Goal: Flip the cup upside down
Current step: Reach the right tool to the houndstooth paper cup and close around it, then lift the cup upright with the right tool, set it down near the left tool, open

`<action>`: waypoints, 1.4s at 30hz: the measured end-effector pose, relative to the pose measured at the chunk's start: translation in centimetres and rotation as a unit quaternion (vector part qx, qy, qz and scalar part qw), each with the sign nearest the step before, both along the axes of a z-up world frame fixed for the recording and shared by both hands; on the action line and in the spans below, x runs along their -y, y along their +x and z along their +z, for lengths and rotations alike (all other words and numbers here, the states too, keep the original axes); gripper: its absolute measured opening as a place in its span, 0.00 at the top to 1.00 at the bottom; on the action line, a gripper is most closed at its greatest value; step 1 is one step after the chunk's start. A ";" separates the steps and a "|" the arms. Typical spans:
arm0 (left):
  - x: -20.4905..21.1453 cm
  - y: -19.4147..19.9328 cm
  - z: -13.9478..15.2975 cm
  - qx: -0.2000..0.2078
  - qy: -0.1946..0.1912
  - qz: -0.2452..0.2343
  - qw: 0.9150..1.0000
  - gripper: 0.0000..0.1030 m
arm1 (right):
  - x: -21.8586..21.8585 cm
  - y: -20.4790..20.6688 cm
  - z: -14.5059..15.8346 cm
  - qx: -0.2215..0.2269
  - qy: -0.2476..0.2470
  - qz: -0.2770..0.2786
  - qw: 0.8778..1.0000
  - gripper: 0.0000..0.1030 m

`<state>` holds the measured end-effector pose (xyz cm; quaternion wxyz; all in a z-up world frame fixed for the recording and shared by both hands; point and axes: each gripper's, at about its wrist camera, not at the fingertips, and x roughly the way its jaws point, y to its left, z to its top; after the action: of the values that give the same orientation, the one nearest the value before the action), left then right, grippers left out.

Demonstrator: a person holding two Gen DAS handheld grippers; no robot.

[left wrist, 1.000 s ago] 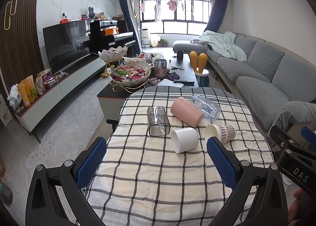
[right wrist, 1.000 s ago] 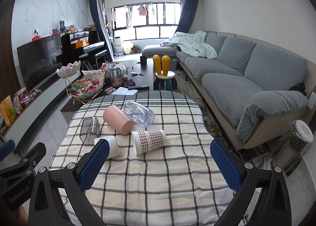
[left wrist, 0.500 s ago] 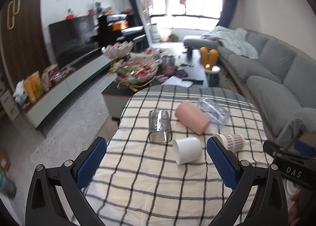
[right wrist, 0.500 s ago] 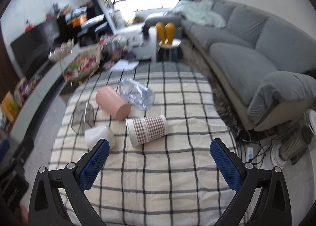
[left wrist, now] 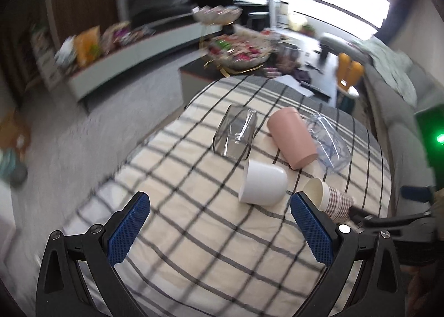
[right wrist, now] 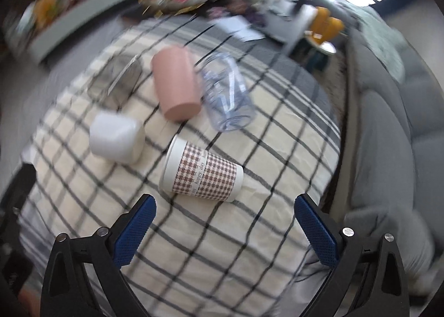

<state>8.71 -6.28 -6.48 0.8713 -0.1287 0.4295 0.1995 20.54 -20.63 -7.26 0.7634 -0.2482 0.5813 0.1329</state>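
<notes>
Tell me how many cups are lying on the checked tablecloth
5, all on their sides: smoky glass cup far left, pink cup beside it, clear plastic cup to its right, white cup nearer, houndstooth paper cup nearest.

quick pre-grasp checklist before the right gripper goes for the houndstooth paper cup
1. Right gripper open: ok, jaws wide and empty.
2. Houndstooth paper cup lined up: ok, it lies on its side just ahead, between the fingers' lines.
3. Space around the cup: ok, white cup and clear plastic cup lie apart from it.
4. Left gripper out of the way: ok, open and empty, facing the white cup.
5. Checked tablecloth flat under the cup: cannot tell, motion blur.
6. Cup undamaged: cannot tell.
</notes>
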 end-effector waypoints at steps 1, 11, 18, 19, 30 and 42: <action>0.2 0.1 -0.3 -0.008 -0.006 0.008 1.000 0.00 | -0.3 0.5 -0.6 -0.014 -0.012 0.017 1.000 0.08; 1.5 2.6 -3.5 -0.095 -0.045 0.050 0.993 0.00 | -3.6 2.3 -5.9 -0.106 -0.093 0.171 0.975 0.24; 1.3 4.5 -5.4 -0.123 -0.059 0.060 0.989 0.00 | -4.9 4.1 -8.2 -0.134 -0.103 0.199 0.965 0.27; 1.3 4.7 -5.7 -0.126 -0.058 0.060 0.989 0.00 | -5.0 4.2 -8.6 -0.136 -0.103 0.200 0.965 0.27; -0.1 5.5 -6.7 -0.125 -0.063 0.047 0.989 0.00 | -5.0 5.2 -8.2 -0.133 -0.051 0.144 0.979 0.43; -4.7 3.1 -1.4 -0.038 -0.026 -0.072 0.996 0.00 | -4.2 -0.3 -2.2 -0.087 0.076 -0.025 0.993 0.43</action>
<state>11.81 -1.55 -7.93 0.8630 -0.1123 0.4750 0.1301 20.20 -16.40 -9.45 0.7298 -0.1624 0.6398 0.1780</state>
